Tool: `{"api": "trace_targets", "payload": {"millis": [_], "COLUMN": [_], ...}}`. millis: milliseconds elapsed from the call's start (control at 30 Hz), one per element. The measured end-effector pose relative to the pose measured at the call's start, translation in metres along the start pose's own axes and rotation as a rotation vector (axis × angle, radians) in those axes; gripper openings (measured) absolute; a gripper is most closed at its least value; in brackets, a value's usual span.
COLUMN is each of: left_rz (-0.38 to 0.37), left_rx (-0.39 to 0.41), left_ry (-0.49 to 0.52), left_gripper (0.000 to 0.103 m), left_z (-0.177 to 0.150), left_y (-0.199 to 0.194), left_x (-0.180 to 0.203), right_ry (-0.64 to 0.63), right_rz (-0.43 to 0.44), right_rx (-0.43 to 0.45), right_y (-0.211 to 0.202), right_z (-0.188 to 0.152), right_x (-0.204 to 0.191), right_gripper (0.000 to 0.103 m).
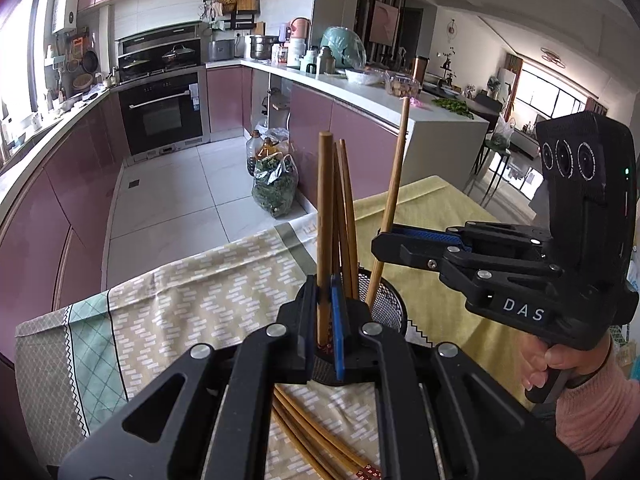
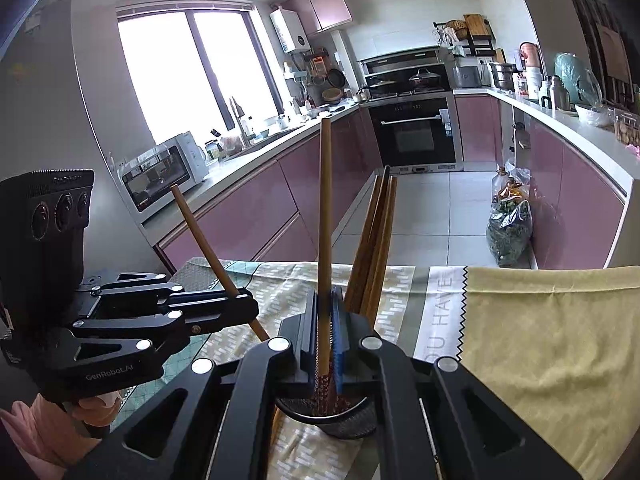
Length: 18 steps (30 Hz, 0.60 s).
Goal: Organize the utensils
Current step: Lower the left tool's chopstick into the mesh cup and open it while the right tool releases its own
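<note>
A black mesh cup [image 1: 386,300] stands on the cloth-covered table; it also shows in the right wrist view [image 2: 340,420]. Several brown chopsticks [image 1: 344,216] stand in it. My left gripper [image 1: 323,320] is shut on one upright chopstick [image 1: 324,200] over the cup. My right gripper [image 2: 323,332] is shut on another chopstick [image 2: 325,208], its patterned tip inside the cup. In the left wrist view the right gripper [image 1: 384,240] holds that chopstick [image 1: 394,184] tilted. In the right wrist view the left gripper [image 2: 244,300] holds its chopstick [image 2: 208,244] tilted.
More chopsticks [image 1: 320,440] lie on the patterned tablecloth [image 1: 180,300] in front of the cup. A yellow cloth [image 2: 540,340] covers the right part of the table. Beyond the table edge are pink kitchen cabinets [image 1: 80,168], an oven and a bag of greens [image 1: 276,188] on the floor.
</note>
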State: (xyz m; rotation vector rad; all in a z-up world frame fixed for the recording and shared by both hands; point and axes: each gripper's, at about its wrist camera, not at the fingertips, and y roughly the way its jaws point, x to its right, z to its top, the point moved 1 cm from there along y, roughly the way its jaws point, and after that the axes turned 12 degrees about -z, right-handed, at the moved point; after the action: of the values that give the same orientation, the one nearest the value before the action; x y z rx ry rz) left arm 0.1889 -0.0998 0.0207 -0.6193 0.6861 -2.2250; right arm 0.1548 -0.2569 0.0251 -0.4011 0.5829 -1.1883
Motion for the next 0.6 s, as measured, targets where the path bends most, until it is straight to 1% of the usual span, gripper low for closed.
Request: {"api": "trace_targets", "payload": {"millis": [200, 333, 367, 467, 533, 567, 600], "left_rz": [-0.018, -0.009, -0.01, -0.011, -0.016, -0.02, -0.021], "left_rx": [-0.027, -0.038, -0.041, -0.042, -0.034, -0.03, -0.024], "left_ry": [-0.022, -0.038, -0.041, -0.051, -0.064, -0.069, -0.075], "left_gripper": [0.008, 0.008, 0.008, 0.008, 0.008, 0.009, 0.01], "left_z": [0.003, 0.008, 0.009, 0.006, 0.003, 0.002, 0.0], "left_y": [0.014, 0.024, 0.026, 0.03, 0.03, 0.029, 0.028], "left_x": [-0.012, -0.018, -0.019, -0.021, -0.022, -0.024, -0.025], "right_ry": [0.006, 0.014, 0.016, 0.028, 0.036, 0.038, 0.039], "right_rz": [-0.012, -0.015, -0.018, -0.022, -0.027, -0.024, -0.026], "right_rx": [-0.049, -0.058, -0.057, -0.053, -0.048, -0.045, -0.043], "right_y": [0.014, 0.018, 0.019, 0.019, 0.018, 0.018, 0.018], "right_z": [-0.005, -0.007, -0.007, -0.006, -0.006, -0.006, -0.007], "right_x": [0.002, 0.003, 0.002, 0.005, 0.006, 0.007, 0.006], "right_gripper": [0.006, 0.006, 0.008, 0.008, 0.011, 0.016, 0.016]}}
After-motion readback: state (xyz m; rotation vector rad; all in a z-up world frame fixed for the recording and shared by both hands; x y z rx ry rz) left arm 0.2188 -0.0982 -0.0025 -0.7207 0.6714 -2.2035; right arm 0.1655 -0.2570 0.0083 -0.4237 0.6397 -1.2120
